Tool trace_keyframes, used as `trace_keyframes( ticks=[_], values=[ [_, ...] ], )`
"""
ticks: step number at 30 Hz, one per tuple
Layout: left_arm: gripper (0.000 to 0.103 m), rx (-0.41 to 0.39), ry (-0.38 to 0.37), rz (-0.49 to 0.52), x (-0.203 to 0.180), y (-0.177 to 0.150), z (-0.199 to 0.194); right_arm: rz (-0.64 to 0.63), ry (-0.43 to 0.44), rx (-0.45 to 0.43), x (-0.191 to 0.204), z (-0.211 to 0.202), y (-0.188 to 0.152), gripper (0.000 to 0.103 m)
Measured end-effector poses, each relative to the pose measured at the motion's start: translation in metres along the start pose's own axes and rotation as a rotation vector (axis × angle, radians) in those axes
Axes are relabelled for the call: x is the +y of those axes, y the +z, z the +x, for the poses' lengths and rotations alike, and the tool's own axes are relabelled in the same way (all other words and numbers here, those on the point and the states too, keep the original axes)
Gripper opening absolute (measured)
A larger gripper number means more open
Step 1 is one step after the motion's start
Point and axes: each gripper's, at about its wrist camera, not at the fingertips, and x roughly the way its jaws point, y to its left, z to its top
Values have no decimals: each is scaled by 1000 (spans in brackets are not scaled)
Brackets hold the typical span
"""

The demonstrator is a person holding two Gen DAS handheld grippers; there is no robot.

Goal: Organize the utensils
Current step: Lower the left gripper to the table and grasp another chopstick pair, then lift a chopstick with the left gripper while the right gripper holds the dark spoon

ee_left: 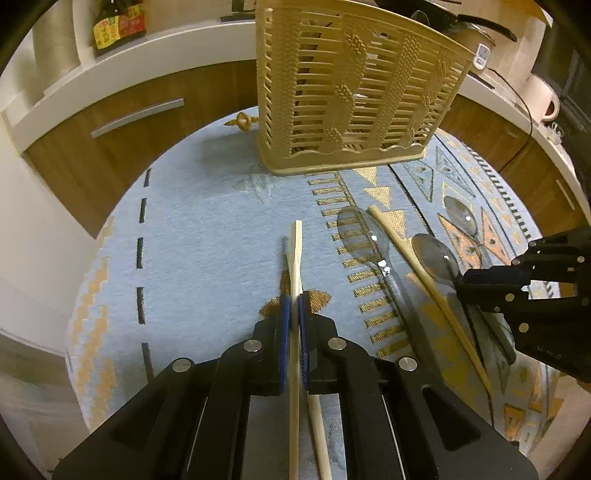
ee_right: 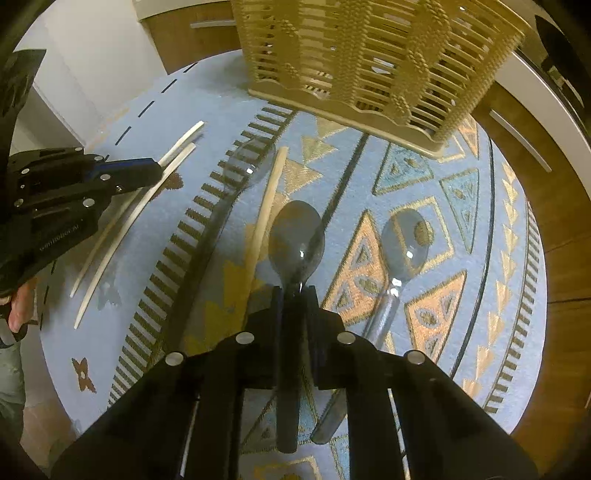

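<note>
A beige slatted utensil basket [ee_left: 354,92] stands at the far side of a round blue patterned mat [ee_left: 207,229]; it also shows in the right wrist view [ee_right: 373,55]. My left gripper [ee_left: 294,306] is shut on a pale chopstick [ee_left: 295,258]; a second chopstick [ee_left: 319,435] lies beside it on the mat. My right gripper [ee_right: 295,295] is shut on the neck of a clear grey spoon [ee_right: 295,236]. Two more clear spoons [ee_right: 404,240] [ee_right: 249,162] and a third chopstick [ee_right: 267,206] lie on the mat.
Wooden cabinets [ee_left: 122,147] with metal handles and a white counter ring the mat. Bottles [ee_left: 118,22] stand on the counter at the left, a white mug [ee_left: 543,98] and a cable at the right. The right gripper appears in the left wrist view [ee_left: 524,291].
</note>
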Motion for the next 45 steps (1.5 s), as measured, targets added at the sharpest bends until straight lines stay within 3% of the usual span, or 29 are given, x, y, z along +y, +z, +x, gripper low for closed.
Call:
trace_keyframes(
  ticks=[4, 9, 13, 19, 23, 26, 28, 30, 32, 38, 45],
  values=[
    [8, 7, -59, -35, 6, 2, -3, 15, 15, -6, -11, -4, -6, 10],
    [38, 15, -75, -60, 9, 4, -6, 30, 40, -25, -16, -7, -10, 10],
    [41, 18, -72, -46, 8, 5, -9, 34, 60, -46, -19, -14, -16, 10],
    [41, 60, -115, -80, 15, 7, -3, 52, 87, -83, -30, -29, -22, 10],
    [41, 112, -78, -66, 10, 7, 8, 69, 95, -91, -41, -35, -24, 10],
    [41, 128, -11, 6, -3, 8, 14, 76, 99, -90, -45, -35, -24, 10],
    [30, 137, 86, 76, -16, 7, 17, 79, 102, -89, -47, -34, -23, 10],
    [5, 142, 91, 116, -25, 7, 19, 81, 105, -92, -46, -34, -23, 10],
    [4, 133, 107, 129, -29, 7, 20, 83, 116, -102, -46, -35, -22, 10],
    [4, 6, -5, 77, -24, 5, 5, 77, 141, -145, -48, -51, -24, 10],
    [4, -80, -95, 49, -28, 9, -19, 67, 163, -194, -46, -66, -23, 10]
  ],
)
